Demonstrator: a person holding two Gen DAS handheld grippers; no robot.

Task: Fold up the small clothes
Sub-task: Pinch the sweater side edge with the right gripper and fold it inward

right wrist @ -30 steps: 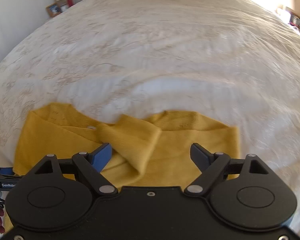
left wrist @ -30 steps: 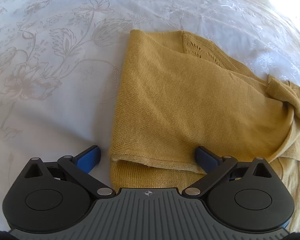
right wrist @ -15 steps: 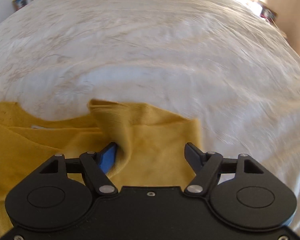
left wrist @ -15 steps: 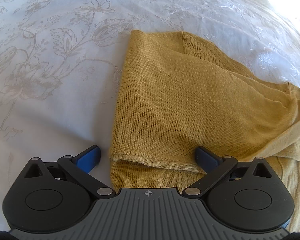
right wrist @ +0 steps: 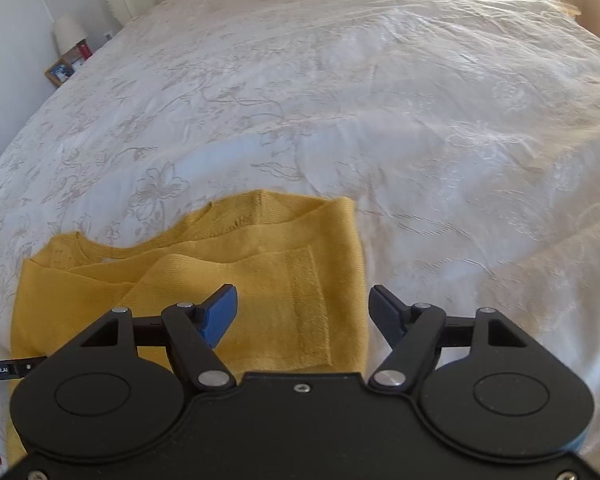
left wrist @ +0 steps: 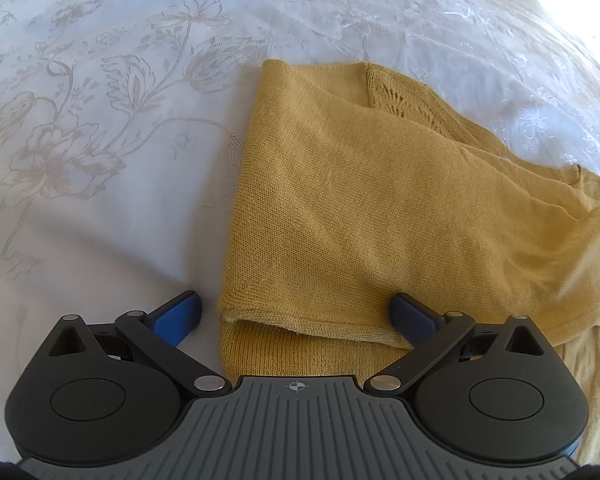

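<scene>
Sweater (left wrist: 380, 216), mustard knit, folded on floral bedspread (left wrist: 100, 140); right part cut off by frame edge. Left gripper (left wrist: 296, 312) spread wide astride its hem; right gripper (right wrist: 302, 312) wide apart, empty, above folded sleeve.

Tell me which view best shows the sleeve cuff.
The right wrist view: the ribbed cuff lies flat and unobstructed on the sweater. The left wrist view shows only the sweater's folded body and hem, no cuff.

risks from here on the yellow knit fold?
1. The left tool is open, straddling the yellow knit top at its layered hem; closing may catch one layer only.
2. The right tool is open above the folded sleeve; nothing pins it, so it may slip on the bedspread.
</scene>
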